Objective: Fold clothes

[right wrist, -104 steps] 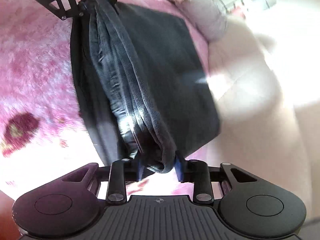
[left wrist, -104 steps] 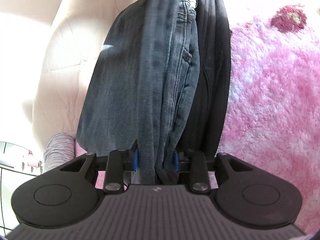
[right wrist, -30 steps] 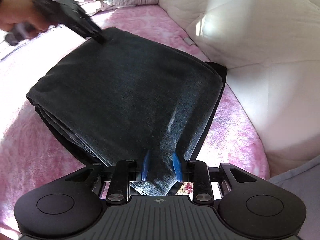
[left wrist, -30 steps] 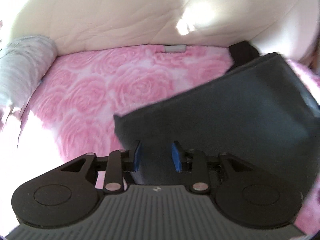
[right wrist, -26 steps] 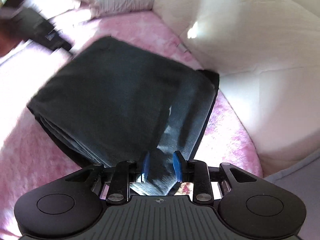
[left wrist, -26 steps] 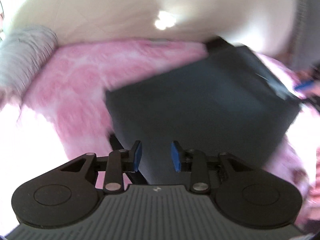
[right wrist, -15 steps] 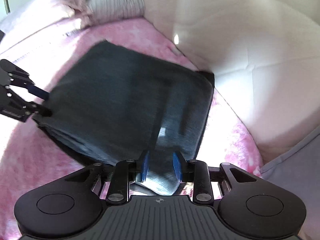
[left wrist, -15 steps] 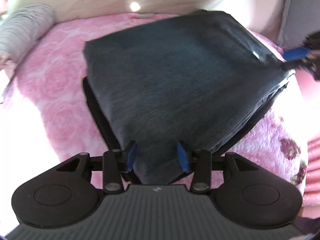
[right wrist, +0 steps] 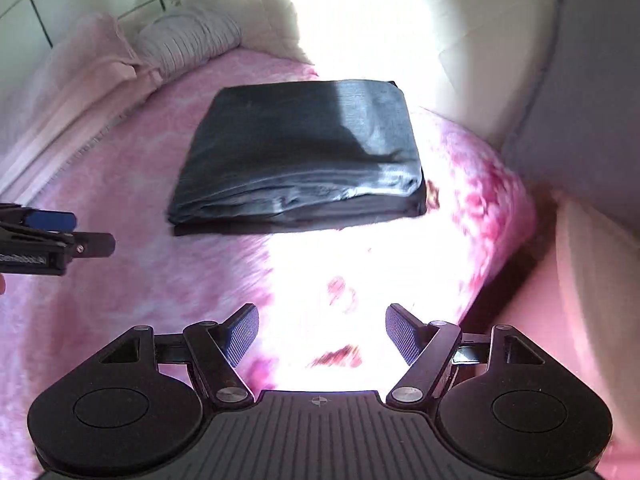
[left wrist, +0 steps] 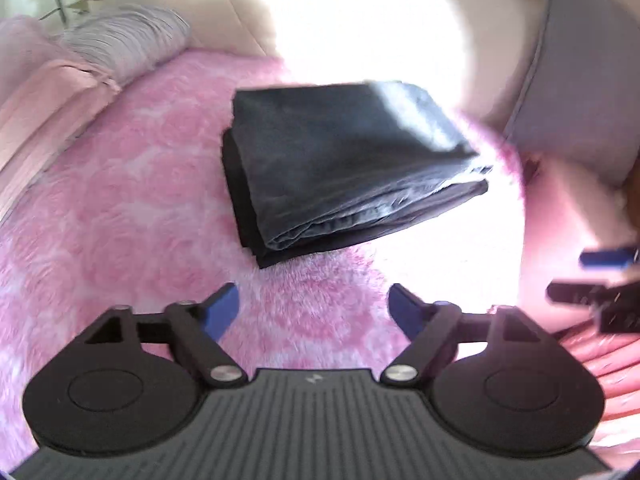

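While both tools are opening, nothing is seen between the jaws of either.

Left tool (left wrist: 311,307): blue pads spread wide, only pink blanket (left wrist: 120,216) seen in the gap. No cloth touched.

Right tool (right wrist: 322,335): pads likewise spread wide, gap filled by sunlit blanket. Nothing gripped.

Jeans (left wrist: 344,156): folded into a flat, roughly rectangular stack, laid on the blanket on the bed. A black garment (left wrist: 240,200) is seen under it, its edge showing along the stack's near and left sides. Layered fold edges are turned toward the cameras.

Relative to the left tool: stack is ahead of the pads and clear of them, a strip of blanket in between; nearest corner is just past the left pad, the rest runs off to the right.

Relative to the right tool: stack (right wrist: 304,152) is ahead and slightly left of centre, well apart from the pads, a wide sunlit patch of blanket in between.

Cross views: right tool's fingers are seen at the right edge of the left view, left tool's fingers (right wrist: 52,220) at the left edge of the right view; both are off the stack, flanking it on the near side.

Behind the stack: cream headboard (right wrist: 400,20), partly blown out by sun. Striped pillow (right wrist: 188,40) is at back left, well apart from the stack. Some motion blur in the left view.
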Tool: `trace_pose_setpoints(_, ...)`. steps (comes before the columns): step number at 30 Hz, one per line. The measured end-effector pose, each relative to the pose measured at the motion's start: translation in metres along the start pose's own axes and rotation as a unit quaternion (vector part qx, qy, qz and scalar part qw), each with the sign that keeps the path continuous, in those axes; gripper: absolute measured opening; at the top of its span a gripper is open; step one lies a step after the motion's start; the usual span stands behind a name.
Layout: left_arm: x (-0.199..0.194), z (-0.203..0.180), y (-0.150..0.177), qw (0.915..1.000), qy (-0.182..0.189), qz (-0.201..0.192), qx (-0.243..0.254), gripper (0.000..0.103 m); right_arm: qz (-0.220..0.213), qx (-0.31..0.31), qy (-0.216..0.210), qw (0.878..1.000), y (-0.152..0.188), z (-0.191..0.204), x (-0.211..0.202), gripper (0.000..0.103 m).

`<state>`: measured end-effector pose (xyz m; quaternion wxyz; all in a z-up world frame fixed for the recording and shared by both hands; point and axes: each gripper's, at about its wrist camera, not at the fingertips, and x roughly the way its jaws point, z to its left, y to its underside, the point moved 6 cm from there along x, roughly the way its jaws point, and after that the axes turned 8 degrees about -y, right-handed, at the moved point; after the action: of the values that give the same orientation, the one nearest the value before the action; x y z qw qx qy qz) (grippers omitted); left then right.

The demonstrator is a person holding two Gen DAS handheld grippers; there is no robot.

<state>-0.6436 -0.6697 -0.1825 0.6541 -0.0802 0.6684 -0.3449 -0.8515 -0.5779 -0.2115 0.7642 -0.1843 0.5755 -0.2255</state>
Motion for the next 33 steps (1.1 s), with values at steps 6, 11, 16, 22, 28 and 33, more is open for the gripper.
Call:
trace_pose_setpoints(6, -0.077, 0.017, 0.015, 0.9988, 0.001, -0.041, -0.028, 0.091, -0.029, 0.008, 0.035, 0.999, 0.021, 0.038, -0.076, 0.073)
trace_pose_setpoints(11, -0.130, 0.015, 0.021, 0.9971, 0.009, -0.061, -0.046, 0.095, -0.055, 0.034, 0.061, 0.996, 0.025, 0.059, -0.131, 0.076)
trace_pose_setpoints(16, -0.174, 0.006, 0.030, 0.9954, 0.005, -0.077, -0.058, 0.097, -0.064, 0.024, 0.064, 0.996, 0.026, 0.080, -0.161, 0.087)
trace_pose_setpoints(22, -0.197, -0.007, 0.043, 0.9937, -0.014, -0.072, -0.084, 0.098, -0.073, -0.013, 0.049, 0.996, 0.023, 0.094, -0.178, 0.088)
trace_pose_setpoints(28, -0.213, -0.032, 0.056, 0.9925, -0.032, -0.073, -0.092, 0.098, -0.073, -0.041, 0.028, 0.996, 0.031, 0.092, -0.190, 0.088)
trace_pose_setpoints(33, -0.217, -0.045, 0.058, 0.9926, -0.043, -0.072, -0.088, 0.098, -0.070, -0.051, 0.017, 0.996, 0.036, 0.087, -0.194, 0.088)
